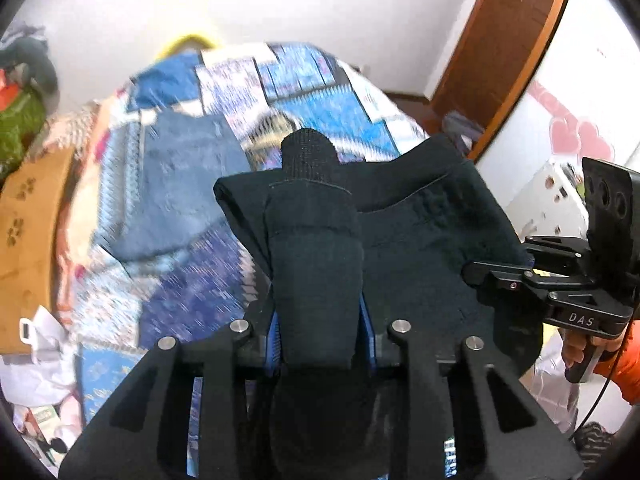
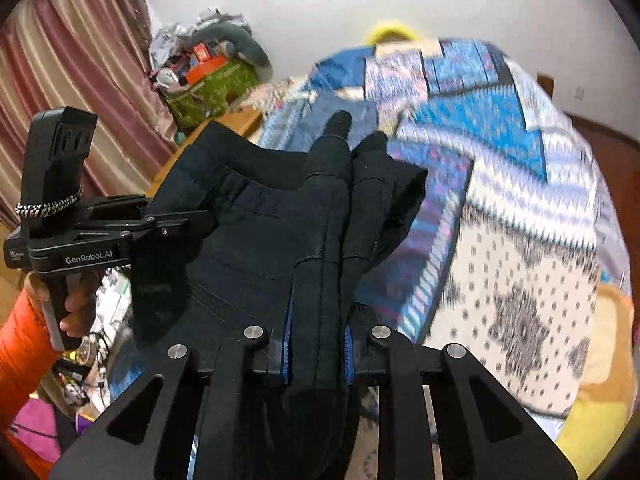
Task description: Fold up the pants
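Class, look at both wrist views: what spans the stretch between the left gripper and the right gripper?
The dark navy fabric pants span it, held up above the blue patterned bedspread; both views show this.

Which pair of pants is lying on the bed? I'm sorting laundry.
The blue jeans lie flat on the patterned bedspread. The black pants are held up in the air, clamped by both the left tool and the right tool.

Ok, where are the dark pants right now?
The dark navy fabric pants hang in the air above the blue patterned quilt, stretched between the left hand-held gripper and right hand-held gripper, both clamped on them.
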The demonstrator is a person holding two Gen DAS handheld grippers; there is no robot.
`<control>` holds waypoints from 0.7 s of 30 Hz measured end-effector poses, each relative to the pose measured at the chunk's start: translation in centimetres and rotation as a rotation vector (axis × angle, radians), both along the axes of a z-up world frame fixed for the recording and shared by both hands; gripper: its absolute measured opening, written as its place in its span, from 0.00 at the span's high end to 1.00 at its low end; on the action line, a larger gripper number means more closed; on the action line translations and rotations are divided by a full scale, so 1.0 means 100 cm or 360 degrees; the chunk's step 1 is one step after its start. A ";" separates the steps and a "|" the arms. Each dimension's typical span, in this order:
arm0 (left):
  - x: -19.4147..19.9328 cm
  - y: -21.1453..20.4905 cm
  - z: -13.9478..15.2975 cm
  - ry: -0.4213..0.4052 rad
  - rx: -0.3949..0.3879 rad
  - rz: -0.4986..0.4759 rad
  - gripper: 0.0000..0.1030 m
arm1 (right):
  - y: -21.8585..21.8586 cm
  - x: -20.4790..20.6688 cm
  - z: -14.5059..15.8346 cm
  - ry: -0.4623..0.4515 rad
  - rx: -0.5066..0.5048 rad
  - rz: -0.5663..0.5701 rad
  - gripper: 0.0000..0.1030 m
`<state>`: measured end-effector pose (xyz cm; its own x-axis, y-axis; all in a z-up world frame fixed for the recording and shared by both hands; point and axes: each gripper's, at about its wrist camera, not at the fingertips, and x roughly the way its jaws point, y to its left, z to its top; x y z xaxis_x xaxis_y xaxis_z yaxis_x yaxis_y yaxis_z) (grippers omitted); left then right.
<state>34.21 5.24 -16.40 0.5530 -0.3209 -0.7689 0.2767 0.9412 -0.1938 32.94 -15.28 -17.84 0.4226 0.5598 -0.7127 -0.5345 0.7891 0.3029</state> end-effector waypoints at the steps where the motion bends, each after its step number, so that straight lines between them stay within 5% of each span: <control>1: 0.001 0.004 0.006 -0.0037 0.0009 0.0014 0.69 | 0.005 0.003 0.006 -0.0033 -0.0004 0.0006 0.83; 12: 0.055 0.059 0.062 -0.0318 0.0070 0.0196 0.69 | 0.059 0.070 0.051 -0.0280 0.0072 0.0043 0.84; 21: 0.129 0.098 0.038 -0.0321 0.0169 0.0317 0.69 | 0.112 0.138 0.030 -0.0239 0.0095 0.0048 0.84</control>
<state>47.14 15.02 -12.62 0.7419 -0.1148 -0.6606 0.1078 0.9928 -0.0515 46.78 -4.13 -14.79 0.5042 0.6135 -0.6078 -0.6005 0.7549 0.2637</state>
